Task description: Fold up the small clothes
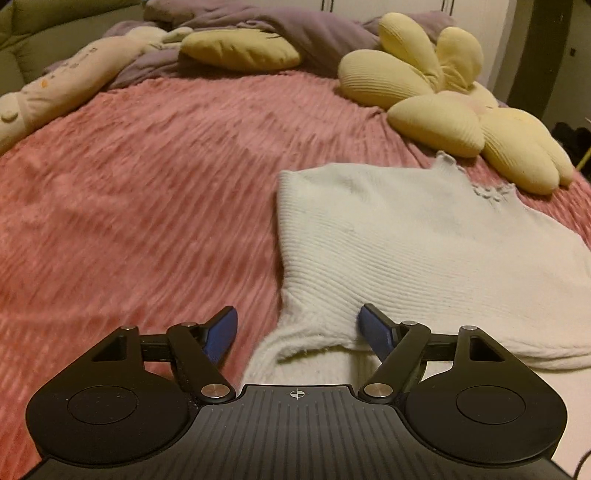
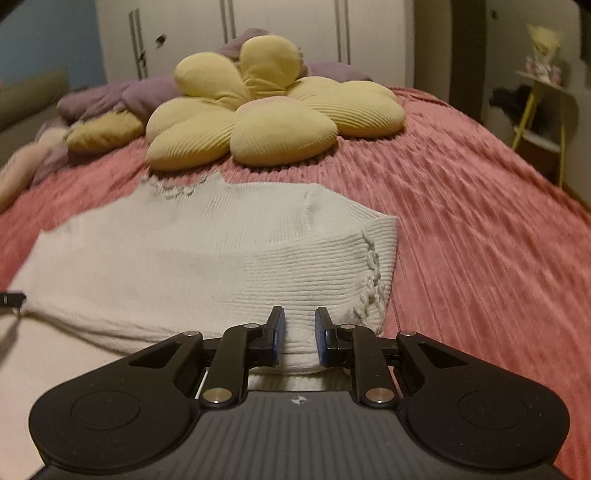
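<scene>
White ribbed knit sweater (image 1: 424, 251): partly folded, lying flat on the pink ribbed bedspread (image 1: 147, 192), collar toward the far side, a frilled cuff showing at its right edge in the right wrist view

Left hand-held gripper (image 1: 297, 328): at the sweater's near left corner, fingers spread wide apart; the right blue pad (image 1: 373, 325) lies against the knit, the left pad over bare bedspread, a rumpled near edge of fabric between them

Right hand-held gripper (image 2: 299, 334): at the sweater's near right edge, fingers narrowly apart, with the folded hem lying in the gap between them; whether the pads pinch it cannot be told

Yellow flower-shaped cushion (image 2: 266, 110): just beyond the collar

Purple duvet (image 1: 295, 33): bunched at the bed's head
</scene>
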Demonstrator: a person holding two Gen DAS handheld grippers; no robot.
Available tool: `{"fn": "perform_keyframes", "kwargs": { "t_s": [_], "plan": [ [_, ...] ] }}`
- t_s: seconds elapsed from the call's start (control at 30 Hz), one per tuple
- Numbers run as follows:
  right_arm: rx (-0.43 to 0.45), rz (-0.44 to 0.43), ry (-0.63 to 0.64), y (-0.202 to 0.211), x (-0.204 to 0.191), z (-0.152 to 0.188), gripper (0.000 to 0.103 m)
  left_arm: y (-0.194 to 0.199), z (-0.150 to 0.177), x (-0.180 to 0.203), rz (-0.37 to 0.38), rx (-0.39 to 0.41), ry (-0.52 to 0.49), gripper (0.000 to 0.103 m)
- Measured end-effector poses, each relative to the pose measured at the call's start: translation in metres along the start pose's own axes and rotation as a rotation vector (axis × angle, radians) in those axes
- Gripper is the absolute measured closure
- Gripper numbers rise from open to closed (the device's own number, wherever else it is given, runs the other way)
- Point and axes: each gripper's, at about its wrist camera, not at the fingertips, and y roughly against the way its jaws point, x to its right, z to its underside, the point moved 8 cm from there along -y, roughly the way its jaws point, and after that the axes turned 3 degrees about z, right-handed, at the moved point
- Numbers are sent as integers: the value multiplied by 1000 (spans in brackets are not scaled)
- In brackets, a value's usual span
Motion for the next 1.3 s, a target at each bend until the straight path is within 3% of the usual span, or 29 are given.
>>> {"fn": "perform_keyframes", "kwargs": {
  "t_s": [0.17, 0.23, 0.37, 0.47, 0.53, 0.6, 0.67, 0.83, 0.97, 1.1, 1.17, 1.3],
  "plan": [
    [6, 48, 105, -8, -9, 1, 86, -8, -2, 5, -34, 19, -59, 22],
    [3, 59, 102, -12, -10, -1, 86, -12, 0, 5, -44, 29, -87, 17],
    [5, 68, 116, -18, -11, -2, 86, -12, -3, -4, -36, -1, -43, 9],
    [0, 63, 151, -13, -13, -3, 86, 5, 1, -9, -10, -28, -16, 8],
    [-14, 43, 109, -1, -9, -4, 84, 22, 12, -11, 2, -28, -41, 8],
    [-24, 21, 59, 17, -6, 1, 77, 41, 31, -12, 14, -25, -72, 8],
    [-41, 0, 23, 39, -2, 15, 59, 64, 58, -16, 31, -29, -87, 8],
    [-110, -55, -65, 112, 7, 83, 56, 124, 137, -37, 57, -85, -91, 7],
    [-150, -88, -170, 178, 21, 146, 53, 166, 183, -53, 94, -113, -28, 7],
    [-192, -129, -215, 222, 27, 182, 53, 184, 207, -59, 172, -152, 51, 11],
    [-224, -174, -243, 230, 27, 190, 53, 190, 210, -58, 171, -145, 40, 16],
    [-257, -237, -320, 235, 28, 207, 56, 197, 211, -55, 242, -157, 77, 31]
  ]
}}
